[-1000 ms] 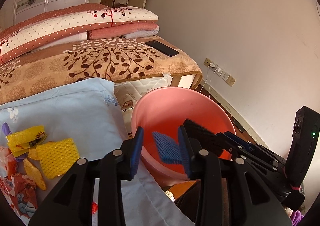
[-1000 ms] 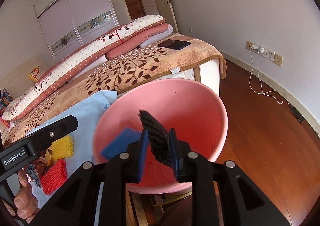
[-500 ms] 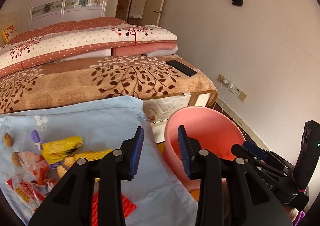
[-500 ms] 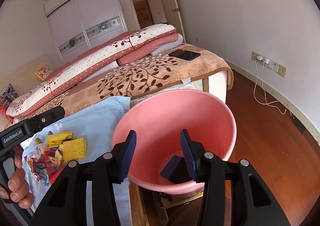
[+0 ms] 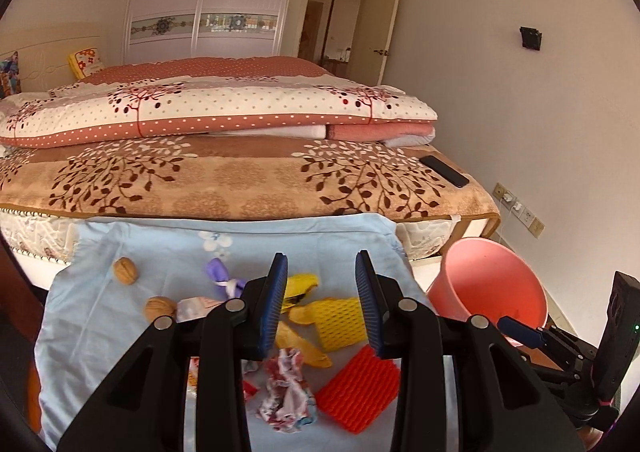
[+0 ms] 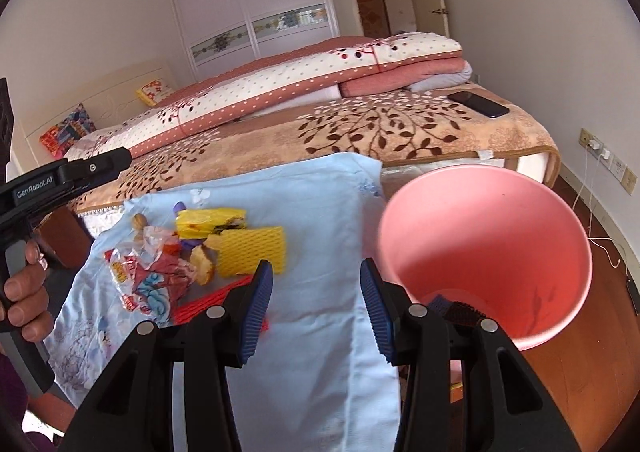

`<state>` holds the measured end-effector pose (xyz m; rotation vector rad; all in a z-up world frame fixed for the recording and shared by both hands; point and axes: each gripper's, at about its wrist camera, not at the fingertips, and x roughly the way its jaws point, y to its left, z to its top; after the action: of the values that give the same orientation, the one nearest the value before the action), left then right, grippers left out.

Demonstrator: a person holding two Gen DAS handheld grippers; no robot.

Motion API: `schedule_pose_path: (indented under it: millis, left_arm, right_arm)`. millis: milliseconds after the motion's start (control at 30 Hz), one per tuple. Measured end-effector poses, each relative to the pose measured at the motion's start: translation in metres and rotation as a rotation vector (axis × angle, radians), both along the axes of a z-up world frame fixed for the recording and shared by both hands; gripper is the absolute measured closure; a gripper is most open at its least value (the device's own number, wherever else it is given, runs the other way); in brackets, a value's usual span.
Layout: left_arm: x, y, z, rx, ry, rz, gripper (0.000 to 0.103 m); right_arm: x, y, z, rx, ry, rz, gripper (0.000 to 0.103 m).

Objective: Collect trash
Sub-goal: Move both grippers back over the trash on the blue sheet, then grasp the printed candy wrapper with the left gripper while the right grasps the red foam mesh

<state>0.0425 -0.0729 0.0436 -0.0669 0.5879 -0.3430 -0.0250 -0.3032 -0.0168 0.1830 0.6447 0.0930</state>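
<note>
Jaws of both the left gripper (image 5: 322, 300) and right gripper (image 6: 316, 304) stood empty, apart; the yellow foam net (image 5: 340, 322) looked light, squashy, best pinched at an edge.

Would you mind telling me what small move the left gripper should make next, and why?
Probably lower the left gripper onto the yellow foam net and close. Its jaws stand open and empty just above that net, which lies on the blue cloth among other trash, while the pink bucket waits to the right.
</note>
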Motion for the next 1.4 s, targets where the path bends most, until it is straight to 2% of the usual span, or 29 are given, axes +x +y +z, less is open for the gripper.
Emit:
schedule_pose_path:
  millis: [167, 300, 433, 533, 733, 933, 967, 1000, 1100, 1233, 1300, 1367, 1400]
  left_arm:
    - [-0.006, 0.042, -0.011, 0.001, 0.044, 0.064, 0.068]
    - [-0.017, 0.057, -0.023, -0.035, 0.111, 0.044, 0.068]
    - [-0.032, 0.040, -0.033, -0.019, 0.131, -0.045, 0.067]
    - [-0.036, 0.023, -0.044, 0.017, 0.153, -0.100, 0.067]
    - [-0.025, 0.004, -0.073, 0.126, 0.204, -0.090, 0.067]
    - [-0.019, 0.017, -0.085, 0.108, 0.219, -0.060, 0.068]
    - [-0.020, 0.020, -0.085, 0.097, 0.216, -0.059, 0.075]
    - [-0.020, 0.022, -0.085, 0.090, 0.215, -0.061, 0.086]
    - [-0.021, 0.028, -0.084, 0.072, 0.210, -0.061, 0.094]
    - [-0.021, 0.032, -0.083, 0.057, 0.207, -0.061, 0.095]
    - [-0.021, 0.034, -0.083, 0.047, 0.209, -0.059, 0.095]
    - [-0.020, 0.036, -0.084, 0.035, 0.213, -0.055, 0.095]
    - [-0.019, 0.037, -0.084, 0.029, 0.215, -0.054, 0.095]
  right_arm:
    - [0.002, 0.039, -0.008, -0.027, 0.024, 0.105, 0.054]
    - [0.005, 0.057, -0.013, -0.044, 0.038, 0.152, 0.054]
    - [0.010, 0.062, -0.018, -0.049, 0.059, 0.154, 0.054]
    - [0.013, 0.061, -0.024, -0.037, 0.085, 0.150, 0.050]
    - [0.016, 0.061, -0.034, -0.041, 0.131, 0.153, 0.046]
    - [0.026, 0.058, -0.044, -0.017, 0.179, 0.146, 0.043]
    - [0.029, 0.057, -0.046, -0.008, 0.191, 0.144, 0.043]
    - [0.032, 0.056, -0.048, 0.001, 0.203, 0.142, 0.043]
    - [0.041, 0.055, -0.053, 0.023, 0.238, 0.137, 0.043]
    - [0.053, 0.057, -0.060, 0.032, 0.279, 0.136, 0.043]
    - [0.057, 0.059, -0.064, 0.029, 0.304, 0.139, 0.051]
    - [0.057, 0.061, -0.066, 0.016, 0.308, 0.141, 0.071]
    - [0.056, 0.062, -0.066, 0.012, 0.310, 0.141, 0.074]
